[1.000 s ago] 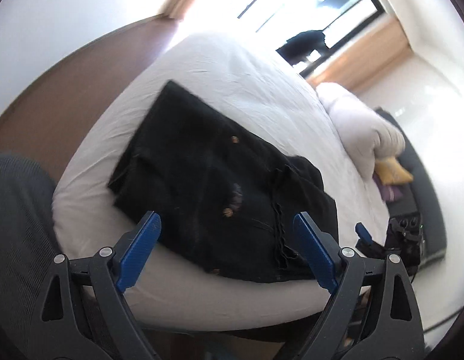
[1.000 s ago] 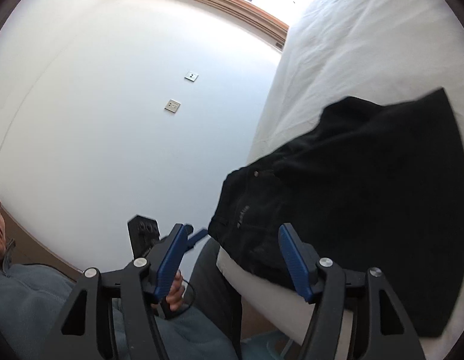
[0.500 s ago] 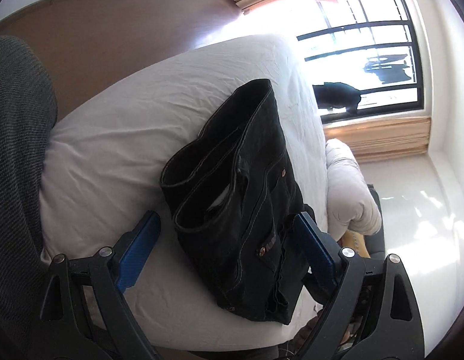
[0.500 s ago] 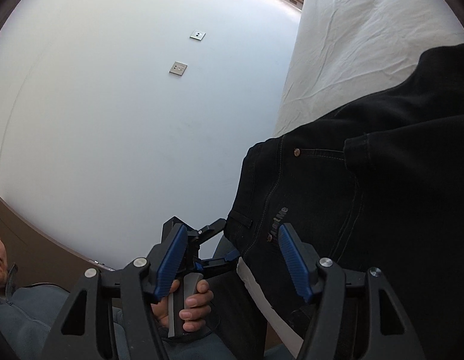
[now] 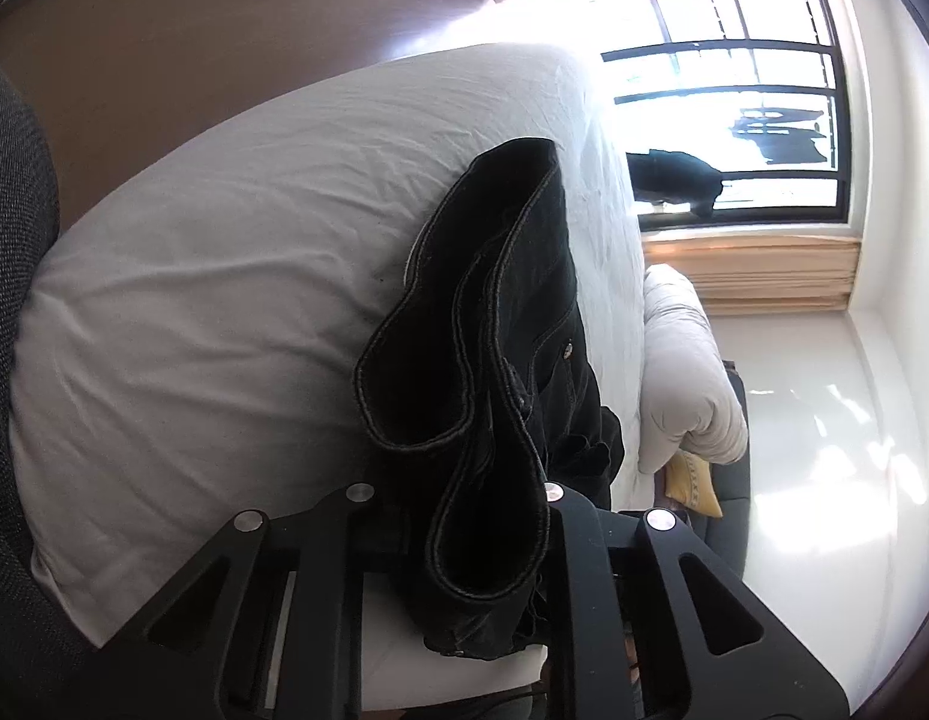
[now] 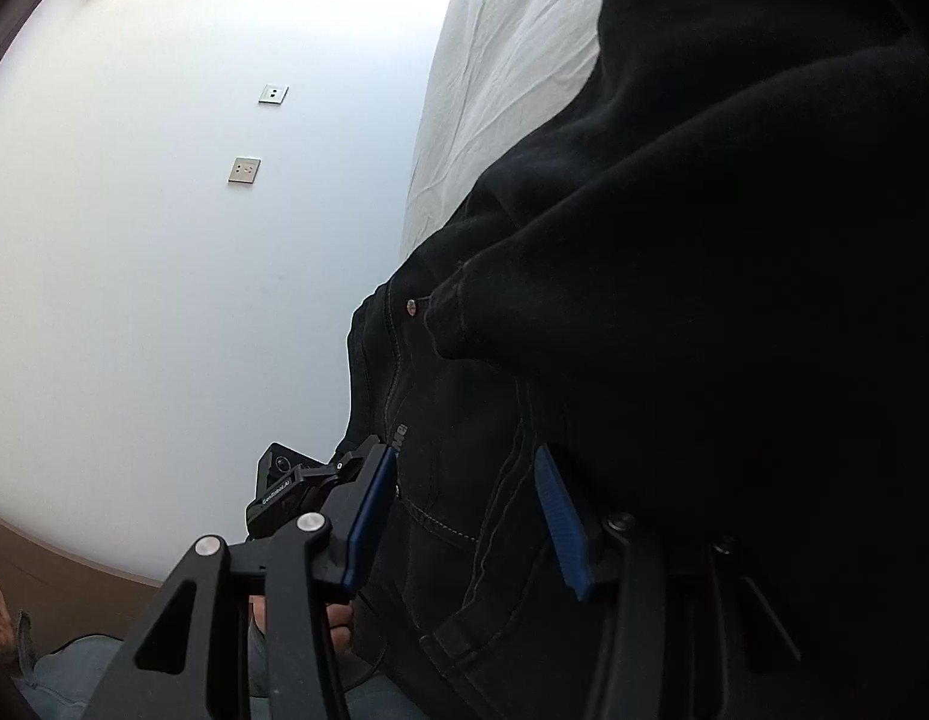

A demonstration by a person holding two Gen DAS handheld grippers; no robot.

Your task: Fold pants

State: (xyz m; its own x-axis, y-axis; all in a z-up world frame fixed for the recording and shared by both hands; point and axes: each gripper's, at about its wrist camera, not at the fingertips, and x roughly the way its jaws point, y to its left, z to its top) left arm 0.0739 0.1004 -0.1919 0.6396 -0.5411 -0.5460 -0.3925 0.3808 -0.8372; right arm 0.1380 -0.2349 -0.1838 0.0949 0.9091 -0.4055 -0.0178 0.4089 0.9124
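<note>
Bed [image 5: 236, 312]: white sheet, lightly creased, filling most of the left wrist view; taken as the landmark for all entries below. Brown headboard panel [image 5: 224, 48] behind its far end.

Window [image 5: 734, 90]: beyond the bed's far corner, dark frame with bars, bright daylight, wooden trim below it.

Wall [image 6: 164, 270]: plain white, beside the bed in the right wrist view, carrying two small metal outlet plates [image 6: 244, 171].

Pants [image 5: 500, 348]: black denim with pale stitching and metal rivets, lying on the bed at its near edge. Hemmed leg openings gape toward the left camera; the fabric hangs partly over the mattress edge. In the right wrist view the same garment [image 6: 674, 330] covers the bed's near side in stacked folds.

Bedding roll [image 5: 686, 384]: white, bundled, off the bed's far side; a yellow cushion [image 5: 695, 477] just below it.

Left gripper [image 5: 464, 546]: at the bed's near edge, jaws closing and drawn narrow, a bunched fold of the pants between them; blue pads hidden by the cloth.

Right gripper [image 6: 464, 516]: at the bed's near edge, jaws closing at about half width, pants fabric between the blue pads [image 6: 557, 516]; whether the pads press it cannot be told.
</note>
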